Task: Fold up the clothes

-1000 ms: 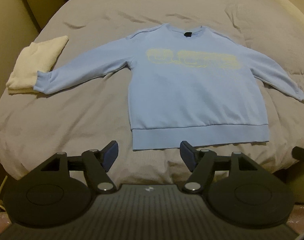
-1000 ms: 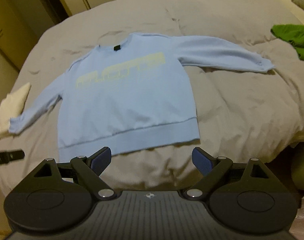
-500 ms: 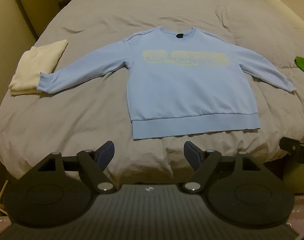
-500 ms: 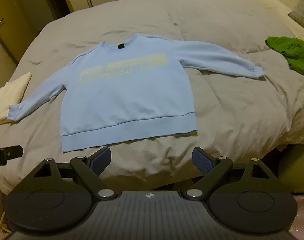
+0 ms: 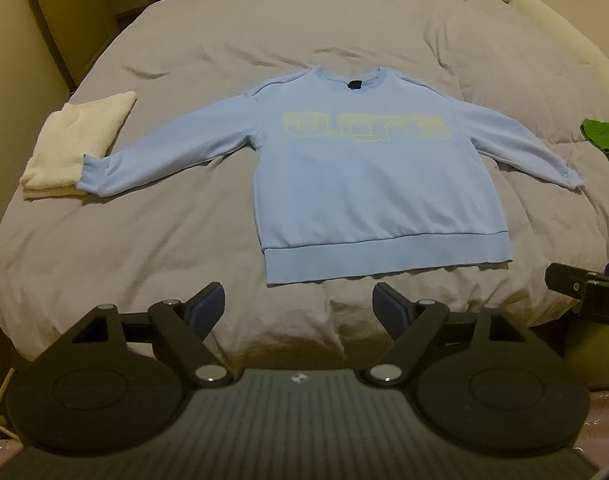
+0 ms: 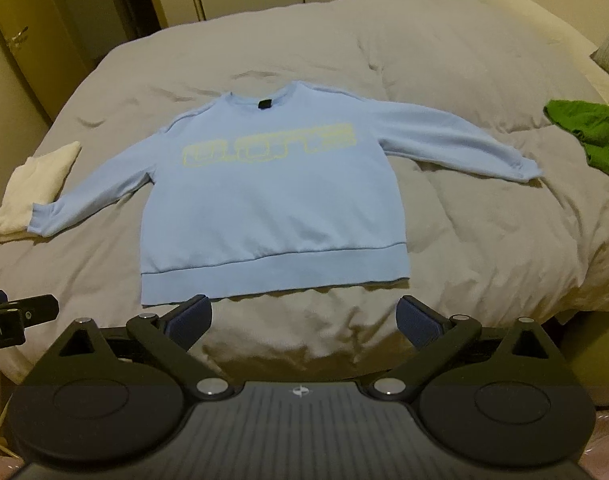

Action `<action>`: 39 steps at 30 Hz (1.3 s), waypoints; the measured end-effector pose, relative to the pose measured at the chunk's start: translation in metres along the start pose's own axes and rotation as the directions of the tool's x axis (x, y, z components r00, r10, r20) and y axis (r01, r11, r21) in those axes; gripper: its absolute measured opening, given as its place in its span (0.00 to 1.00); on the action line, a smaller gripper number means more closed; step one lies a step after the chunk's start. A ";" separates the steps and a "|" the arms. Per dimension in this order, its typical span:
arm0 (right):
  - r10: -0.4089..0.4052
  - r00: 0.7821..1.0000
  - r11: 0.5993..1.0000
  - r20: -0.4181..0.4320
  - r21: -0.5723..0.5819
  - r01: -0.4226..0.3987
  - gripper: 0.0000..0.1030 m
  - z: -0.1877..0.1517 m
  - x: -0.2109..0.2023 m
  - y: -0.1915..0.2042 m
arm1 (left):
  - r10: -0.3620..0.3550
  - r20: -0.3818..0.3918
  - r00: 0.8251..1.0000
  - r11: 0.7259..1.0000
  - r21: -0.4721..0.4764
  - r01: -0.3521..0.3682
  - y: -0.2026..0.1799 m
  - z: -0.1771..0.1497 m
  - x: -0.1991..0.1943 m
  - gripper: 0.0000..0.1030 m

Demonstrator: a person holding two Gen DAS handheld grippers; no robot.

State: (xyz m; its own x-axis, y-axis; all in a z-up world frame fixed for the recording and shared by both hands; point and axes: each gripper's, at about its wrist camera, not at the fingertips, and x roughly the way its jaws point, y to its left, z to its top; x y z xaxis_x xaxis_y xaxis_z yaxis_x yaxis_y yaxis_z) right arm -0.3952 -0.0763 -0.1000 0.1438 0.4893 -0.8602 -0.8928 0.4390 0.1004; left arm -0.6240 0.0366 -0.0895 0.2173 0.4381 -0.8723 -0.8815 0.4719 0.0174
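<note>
two grippers are hovering near the sweatshirt (image 5: 368, 184) hem, left gripper (image 5: 298, 306) and right gripper (image 6: 304, 318) with jaws spread and empty. the sweatshirt is lying flat, sleeves out, on the bed (image 5: 144, 240); folding is calling for a sleeve grasp.

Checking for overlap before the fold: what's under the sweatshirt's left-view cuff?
The cuff lies over the near edge of the folded white cloth; the rest of the blue sweatshirt rests on the grey duvet. Anything beneath the body is hidden.

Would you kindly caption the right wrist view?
Open right hand-held gripper facing a light blue sweatshirt spread flat on a grey bed.
</note>
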 end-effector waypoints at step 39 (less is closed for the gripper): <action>0.102 0.992 0.985 -0.078 -0.134 -0.112 0.98 0.108 0.076 -0.049 | 0.131 -0.068 0.989 0.981 -0.138 -0.139 -0.064 0.096 0.069 0.85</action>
State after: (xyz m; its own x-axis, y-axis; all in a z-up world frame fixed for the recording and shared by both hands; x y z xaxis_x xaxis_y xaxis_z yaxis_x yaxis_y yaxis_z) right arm -0.2940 0.0209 -0.1162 0.0181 0.4714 -0.8817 -0.9524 0.2765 0.1283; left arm -0.5128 0.1101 -0.1043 0.0710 0.4431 -0.8937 -0.9524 0.2965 0.0714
